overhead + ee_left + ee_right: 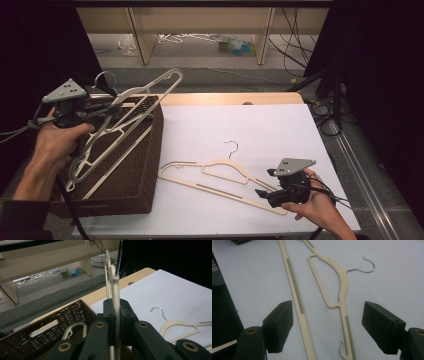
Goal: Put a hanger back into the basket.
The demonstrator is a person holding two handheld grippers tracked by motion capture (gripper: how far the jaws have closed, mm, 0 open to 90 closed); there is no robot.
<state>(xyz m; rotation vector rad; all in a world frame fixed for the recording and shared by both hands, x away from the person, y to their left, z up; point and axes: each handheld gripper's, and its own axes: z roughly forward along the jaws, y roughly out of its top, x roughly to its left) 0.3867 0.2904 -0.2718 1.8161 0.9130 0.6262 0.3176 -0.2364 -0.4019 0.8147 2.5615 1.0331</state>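
No text, label, brand, number or sign can be read in any of the views.
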